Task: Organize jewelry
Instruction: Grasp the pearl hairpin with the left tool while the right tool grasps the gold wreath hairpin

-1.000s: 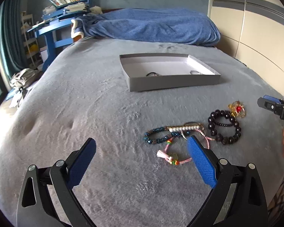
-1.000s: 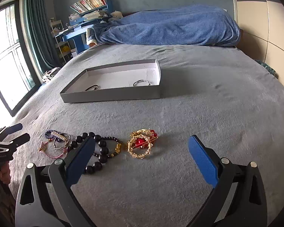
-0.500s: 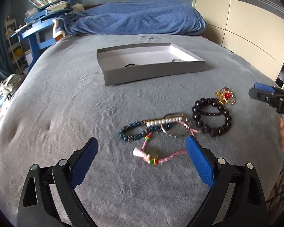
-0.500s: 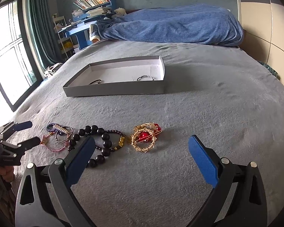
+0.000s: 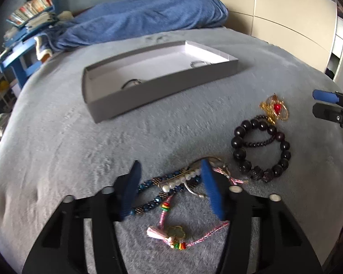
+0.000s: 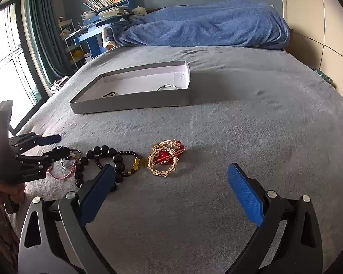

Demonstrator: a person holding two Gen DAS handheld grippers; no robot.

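The left claw [image 5: 169, 189] is lowered over the tangled bracelets [image 5: 171, 185] on the grey bed [image 5: 57, 148], its pads part-way drawn in and straddling the pearl and blue-bead strands without yet pinching them. The tangle lies on the near side of the grey tray [image 5: 157, 86], well apart from it; two small pieces are already seen inside the tray. Right of the tangle the dark bead bracelet [image 5: 260, 148] is found, and beyond that the gold and red piece [image 5: 274, 110]. The right claw [image 6: 171, 196] is held spread above bare bedding, just short of the gold piece. For a clean pick, one strand should probably be closed on alone, since the pink cord [image 5: 194, 242] and metal ring are interlaced and would likely be dragged along.
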